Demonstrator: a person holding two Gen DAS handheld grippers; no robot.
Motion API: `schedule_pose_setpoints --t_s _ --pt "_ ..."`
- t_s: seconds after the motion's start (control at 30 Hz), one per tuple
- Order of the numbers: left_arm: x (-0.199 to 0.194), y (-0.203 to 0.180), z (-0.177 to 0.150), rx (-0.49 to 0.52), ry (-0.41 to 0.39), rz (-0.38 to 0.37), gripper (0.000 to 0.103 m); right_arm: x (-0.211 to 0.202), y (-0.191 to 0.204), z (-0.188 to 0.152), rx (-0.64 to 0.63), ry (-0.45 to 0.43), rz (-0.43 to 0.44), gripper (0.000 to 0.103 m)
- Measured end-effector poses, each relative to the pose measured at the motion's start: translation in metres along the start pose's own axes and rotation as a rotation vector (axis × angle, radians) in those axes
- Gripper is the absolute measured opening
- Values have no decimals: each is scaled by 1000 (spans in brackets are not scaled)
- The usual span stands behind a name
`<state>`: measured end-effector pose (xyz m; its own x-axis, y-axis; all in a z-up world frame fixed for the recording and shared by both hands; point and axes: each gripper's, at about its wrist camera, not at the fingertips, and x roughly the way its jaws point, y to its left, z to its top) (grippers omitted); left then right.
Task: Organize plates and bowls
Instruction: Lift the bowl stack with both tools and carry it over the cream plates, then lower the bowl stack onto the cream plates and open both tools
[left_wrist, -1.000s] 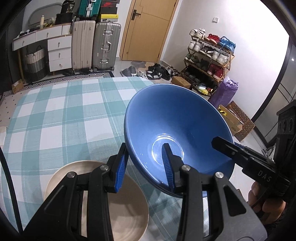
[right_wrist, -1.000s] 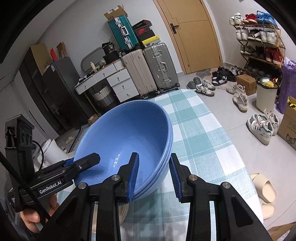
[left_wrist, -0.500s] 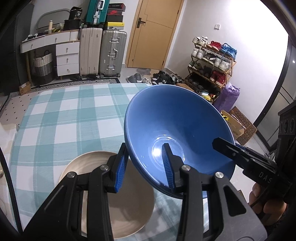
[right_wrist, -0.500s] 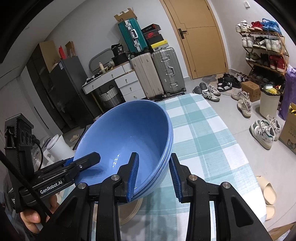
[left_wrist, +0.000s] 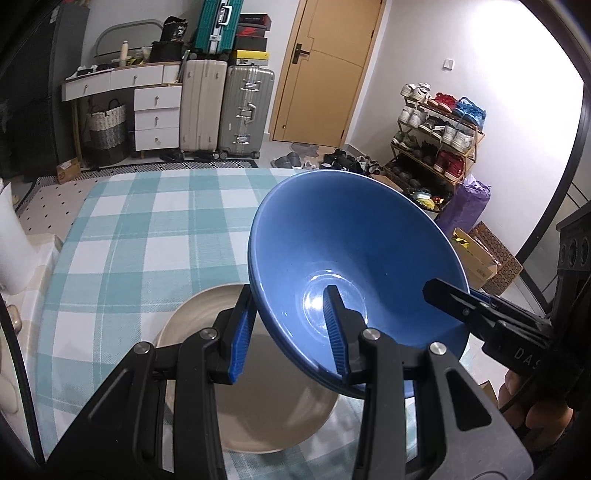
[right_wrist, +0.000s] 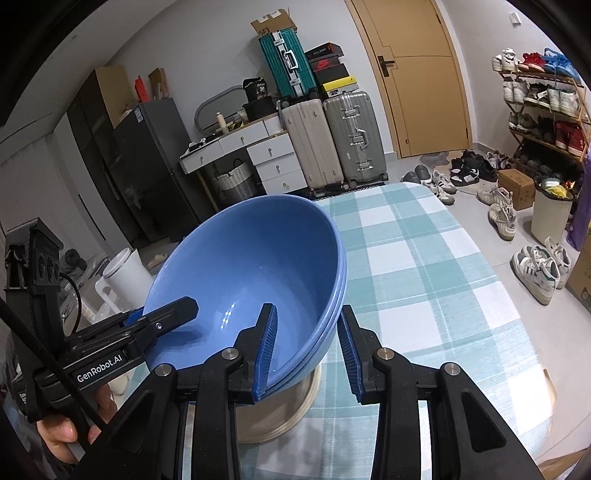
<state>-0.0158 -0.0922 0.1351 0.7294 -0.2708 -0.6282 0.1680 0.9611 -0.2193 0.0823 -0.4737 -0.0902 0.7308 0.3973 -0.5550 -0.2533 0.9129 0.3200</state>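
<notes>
Both claws are on the blue bowls (left_wrist: 354, 258) at once, and that is the story here; the left claw (left_wrist: 291, 332) straddles the near rim, 1 blue pad outside the wall and 1 inside the basin, closed down on it, while the right claw (right_wrist: 306, 347) does the same on the opposite rim, 1 pad inside and 1 outside; from the right wrist view the rim shows layered edges, so this looks like a nested stack of perhaps 3 bowls, which would explain the 2-sided hold; a single pinch on 1 edge would let a heavy stack tip or slide apart. The stack hangs tilted, mouth towards the cameras, above the beige plate (left_wrist: 258, 413) that lies on the checked cloth of the bench (left_wrist: 147, 240); whether the stack's base touches the plate I cannot tell, since the claws hide the gap. My read: the bowls are being carried to sit on the plate, gathering the crockery into 1 pile; levelling the stack before lowering seems wise, as glazed bowls slip easily against each other.
</notes>
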Motion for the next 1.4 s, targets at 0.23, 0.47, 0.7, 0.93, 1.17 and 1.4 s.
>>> schedule_pose_setpoints --t_s 0.23,0.47,0.7,0.93,1.17,1.4 --pt "-3 20 -12 -29 9 25 34 15 14 -9 -17 28 18 34" --pt "6 42 -19 -51 21 62 34 34 27 -18 -28 58 35 34" --pt "15 61 -25 -70 21 93 34 51 37 -28 -45 82 37 34" --pt "26 73 -32 -81 37 132 34 67 41 -30 -50 102 37 34" --pt "41 84 -38 -89 58 162 34 84 43 -30 -52 114 40 34" --pt "59 86 -38 -83 77 172 34 99 35 -30 -43 126 19 34"
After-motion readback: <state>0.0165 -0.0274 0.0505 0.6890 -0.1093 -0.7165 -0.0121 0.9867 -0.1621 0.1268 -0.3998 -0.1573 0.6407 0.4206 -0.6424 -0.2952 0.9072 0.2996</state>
